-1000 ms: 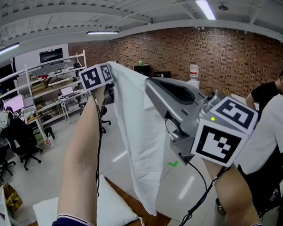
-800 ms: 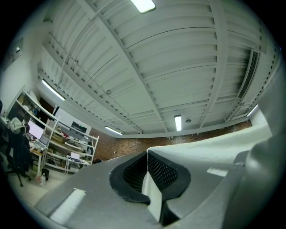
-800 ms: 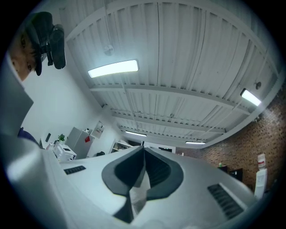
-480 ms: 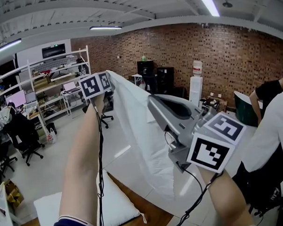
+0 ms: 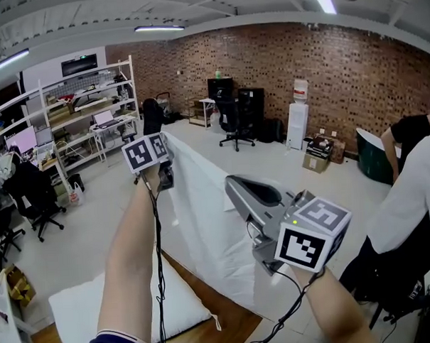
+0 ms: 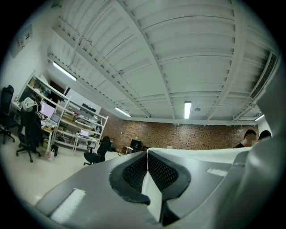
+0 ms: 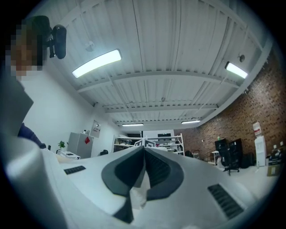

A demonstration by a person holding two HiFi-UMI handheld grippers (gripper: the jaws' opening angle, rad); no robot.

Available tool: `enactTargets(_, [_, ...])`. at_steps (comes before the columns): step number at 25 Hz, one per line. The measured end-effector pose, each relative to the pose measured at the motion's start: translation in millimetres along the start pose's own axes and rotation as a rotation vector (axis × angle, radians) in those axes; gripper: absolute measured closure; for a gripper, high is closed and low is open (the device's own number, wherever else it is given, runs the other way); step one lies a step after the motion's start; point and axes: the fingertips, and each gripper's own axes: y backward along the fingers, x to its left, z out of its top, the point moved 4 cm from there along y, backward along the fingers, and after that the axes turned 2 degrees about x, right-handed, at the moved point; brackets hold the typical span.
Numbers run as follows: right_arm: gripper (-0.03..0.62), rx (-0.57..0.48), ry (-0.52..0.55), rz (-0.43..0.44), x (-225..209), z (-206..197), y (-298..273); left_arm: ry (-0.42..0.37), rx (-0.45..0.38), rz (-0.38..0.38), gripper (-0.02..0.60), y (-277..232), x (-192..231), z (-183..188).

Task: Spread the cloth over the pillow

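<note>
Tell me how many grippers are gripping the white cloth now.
2: the left gripper pinches the cloth at its far end, the right gripper at its nearer end.

I hold the white cloth (image 5: 210,224) aloft, its top edge pinched between my left gripper (image 6: 147,156) and right gripper (image 7: 144,154), the sheet hanging taut and lightly creased. The white pillow (image 5: 72,315) lies flat, low at left.

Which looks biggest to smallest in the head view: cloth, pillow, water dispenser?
1. cloth
2. pillow, partly out of frame
3. water dispenser, small-looking mainly because it stands far off
</note>
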Motion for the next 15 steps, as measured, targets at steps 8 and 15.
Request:
enactTargets(8, [0.577, 0.068, -0.059, 0.004, 0, -65, -4, 0.042, 0.077, 0.054, 0.569, 2, 36, -75])
enactTargets(15, [0.577, 0.121, -0.124, 0.021, 9, -113, -7, 0.055, 0.11, 0.072, 0.569, 10, 62, -124])
